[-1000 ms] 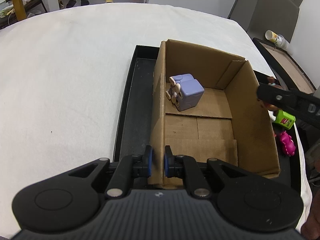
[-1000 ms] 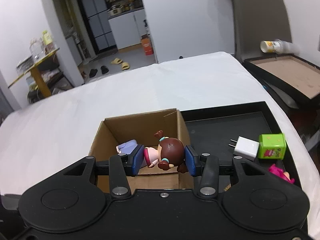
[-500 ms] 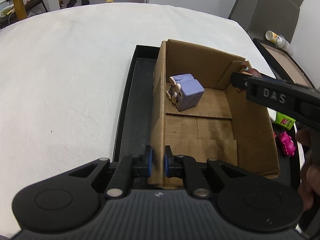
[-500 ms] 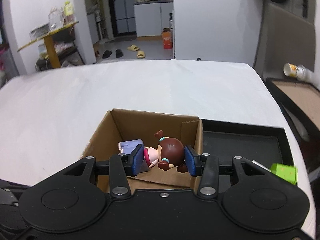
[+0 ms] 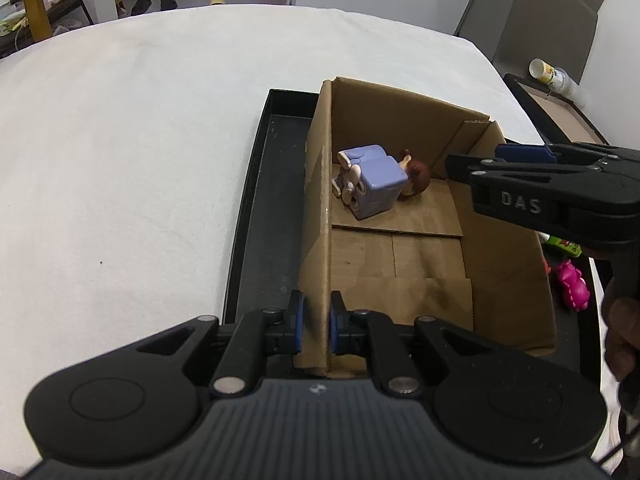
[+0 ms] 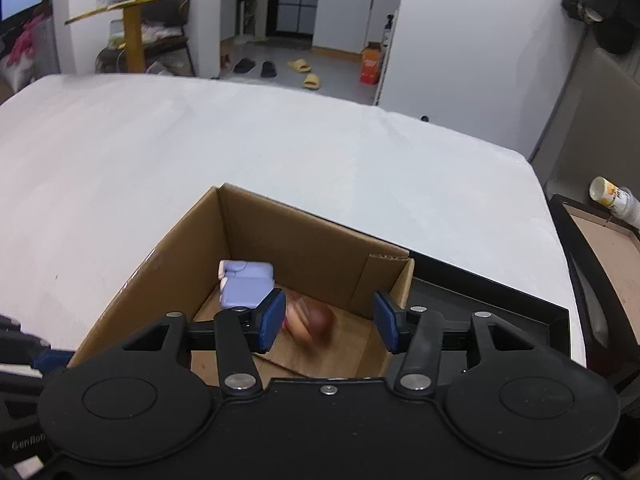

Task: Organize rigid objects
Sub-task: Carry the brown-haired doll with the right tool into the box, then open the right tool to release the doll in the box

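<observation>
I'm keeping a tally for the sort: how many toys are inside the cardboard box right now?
2. A lavender blocky toy lies near the far left wall of the cardboard box; the brown-haired doll lies just behind it toward the far corner. Nothing else shows inside.

White walls (image 6: 460, 40); far doorway to kitchen cabinets (image 6: 344, 12); yellow table (image 6: 132, 28) far left; slippers (image 6: 304, 72) on floor.

A plain brown cardboard box (image 5: 500, 264) holds a lavender toy (image 5: 376, 186), on a black tray (image 5: 260, 216) over white cloth (image 5: 140, 140).

right gripper (image 6: 330, 318) jaws opening | doll (image 6: 310, 317), blurred, seemingly in cardboard box (image 6: 304, 248)
</observation>
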